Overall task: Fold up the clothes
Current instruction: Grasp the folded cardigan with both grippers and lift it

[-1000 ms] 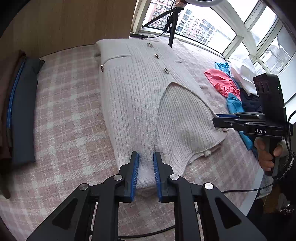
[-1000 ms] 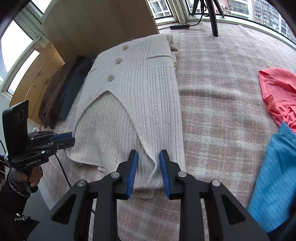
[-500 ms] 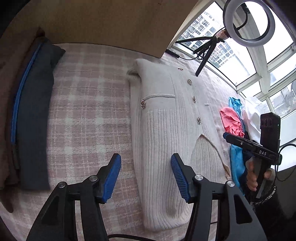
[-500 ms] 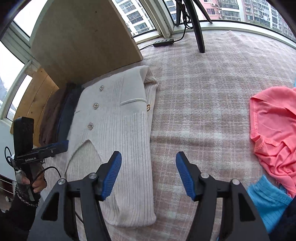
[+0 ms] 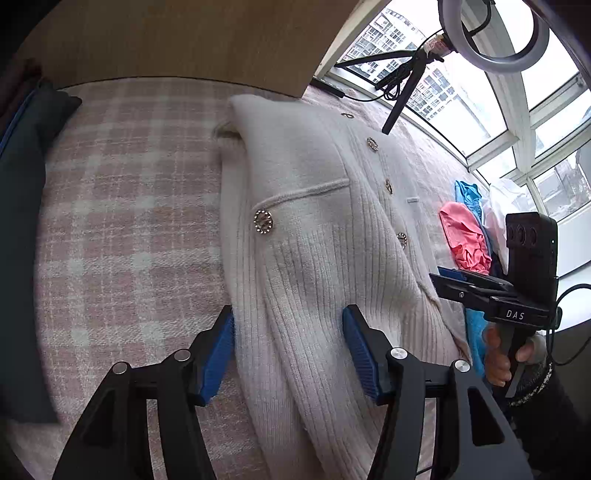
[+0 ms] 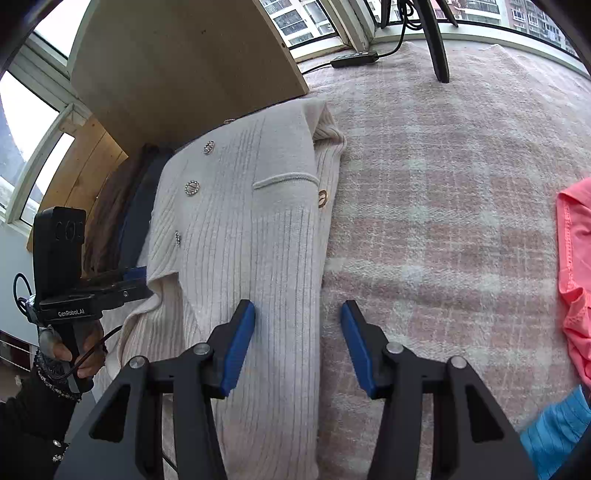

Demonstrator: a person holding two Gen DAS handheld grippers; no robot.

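Note:
A cream ribbed cardigan [image 5: 314,236] with jewelled buttons lies flat on the pink plaid cover, its sides folded in. My left gripper [image 5: 288,347] stands open, straddling the cardigan's left folded edge low over the fabric. Seen from the other side, the same cardigan [image 6: 251,236] has my right gripper [image 6: 297,341] open astride its right folded edge. Nothing is held between either pair of blue pads. Each gripper shows in the other's view, the right one [image 5: 465,282] and the left one [image 6: 129,280], each with a hand on its handle.
A pink garment [image 6: 576,266] and a blue one [image 6: 554,432] lie to the right on the cover [image 6: 443,206]. Dark folded clothes [image 5: 22,206] are stacked at the left. A wooden board [image 5: 177,40], a tripod [image 5: 402,92] and a ring light [image 5: 491,33] stand at the back by the windows.
Both grippers were shut on the cardigan's near hem a second ago; they let go, opened wide and moved forward along the two folded edges toward the collar.

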